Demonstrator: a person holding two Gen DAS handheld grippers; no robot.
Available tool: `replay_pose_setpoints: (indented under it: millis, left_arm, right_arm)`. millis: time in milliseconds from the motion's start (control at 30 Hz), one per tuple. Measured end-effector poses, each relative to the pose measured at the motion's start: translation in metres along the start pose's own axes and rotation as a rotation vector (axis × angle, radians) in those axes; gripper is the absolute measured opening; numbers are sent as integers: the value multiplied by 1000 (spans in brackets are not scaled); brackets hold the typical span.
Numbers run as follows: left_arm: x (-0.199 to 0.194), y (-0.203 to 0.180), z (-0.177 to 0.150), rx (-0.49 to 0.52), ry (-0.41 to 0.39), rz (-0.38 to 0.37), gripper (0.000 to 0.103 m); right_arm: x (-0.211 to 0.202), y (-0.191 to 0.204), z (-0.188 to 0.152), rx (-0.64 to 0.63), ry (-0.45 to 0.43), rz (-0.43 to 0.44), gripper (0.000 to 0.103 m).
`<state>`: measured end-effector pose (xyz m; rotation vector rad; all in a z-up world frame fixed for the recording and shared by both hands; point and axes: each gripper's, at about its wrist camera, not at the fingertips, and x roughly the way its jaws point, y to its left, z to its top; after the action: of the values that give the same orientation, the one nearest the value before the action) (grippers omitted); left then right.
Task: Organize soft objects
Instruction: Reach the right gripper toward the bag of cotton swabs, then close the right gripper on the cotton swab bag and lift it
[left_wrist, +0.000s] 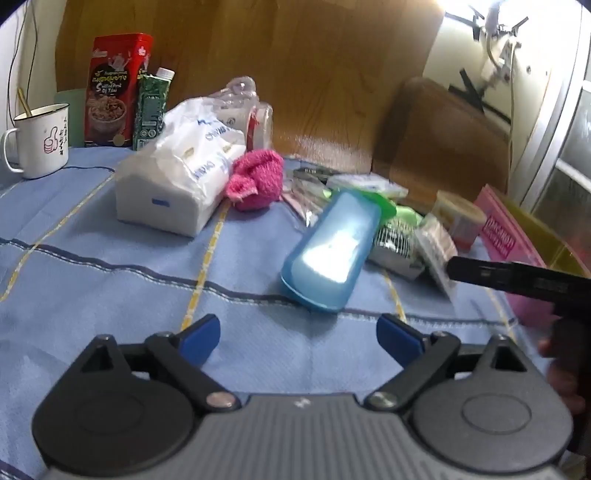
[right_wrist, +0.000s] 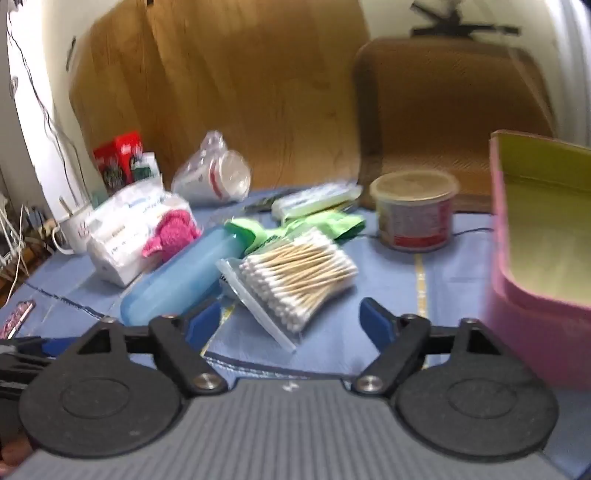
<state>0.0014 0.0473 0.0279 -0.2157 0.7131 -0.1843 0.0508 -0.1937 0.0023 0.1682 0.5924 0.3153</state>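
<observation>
A pink knitted cloth (left_wrist: 255, 178) lies against a white tissue pack (left_wrist: 173, 173) on the blue tablecloth (left_wrist: 110, 288); both show in the right wrist view too, the cloth (right_wrist: 171, 236) and the pack (right_wrist: 125, 232). A bag of cotton swabs (right_wrist: 295, 277) lies just ahead of my right gripper (right_wrist: 286, 325), which is open and empty. Green soft packets (right_wrist: 325, 221) lie behind it. My left gripper (left_wrist: 299, 339) is open and empty, low over the cloth, short of a blue case (left_wrist: 332, 251). The pink box (right_wrist: 539, 266) stands open at the right.
A white mug (left_wrist: 40, 140), a red tin (left_wrist: 116, 92) and a green carton (left_wrist: 151, 107) stand at the back left. A bag of plastic cups (right_wrist: 214, 173) and a lidded tub (right_wrist: 415, 210) sit near the wooden board (left_wrist: 295, 66). A brown chair (right_wrist: 454, 110) stands behind.
</observation>
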Motion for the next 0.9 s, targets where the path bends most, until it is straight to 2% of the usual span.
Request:
replay_pose_setpoints:
  millis: [100, 133, 167, 267, 433, 533, 633, 700, 767, 800, 833, 867, 900]
  left_arm:
    - [-5, 2, 4, -6, -8, -39, 80]
    - [-7, 2, 5, -3, -8, -54, 78]
    - [-10, 3, 4, 3, -14, -72, 74]
    - [-11, -2, 7, 23, -16, -117, 65]
    - [-2, -27, 16, 67, 22, -259, 61]
    - [6, -53, 14, 133, 69, -351, 60]
    - [18, -79, 9, 198, 120, -383, 55]
    - [28, -89, 6, 220, 151, -379, 48]
    - [42, -92, 0, 199, 210, -374, 44]
    - [47, -91, -1, 180, 222, -374, 44]
    - [47, -90, -3, 167, 218, -378, 41]
    - [46, -92, 0, 161, 217, -388, 36]
    - [44, -95, 4, 160, 206, -399, 36]
  right_arm:
    - [18, -1, 8, -8, 31, -10, 87]
    - [20, -1, 9, -6, 49, -5, 74]
    - [22, -2, 7, 0, 70, 5, 45]
    - [13, 1, -4, -36, 68, 20, 23]
    - [-31, 14, -30, -150, 64, 29, 21]
    - [-60, 28, -48, -268, 62, 28, 21]
    - [-76, 37, -64, -386, 41, -16, 23]
    - [-76, 33, -68, -387, 40, -23, 28]
    - [-66, 26, -69, -340, 62, -3, 38]
    - [-65, 22, -71, -315, 45, 1, 40]
    - [-62, 17, -70, -290, 38, 9, 39]
    - [-62, 16, -71, -277, 26, 1, 30]
    - [-64, 13, -70, -270, 9, -11, 28]
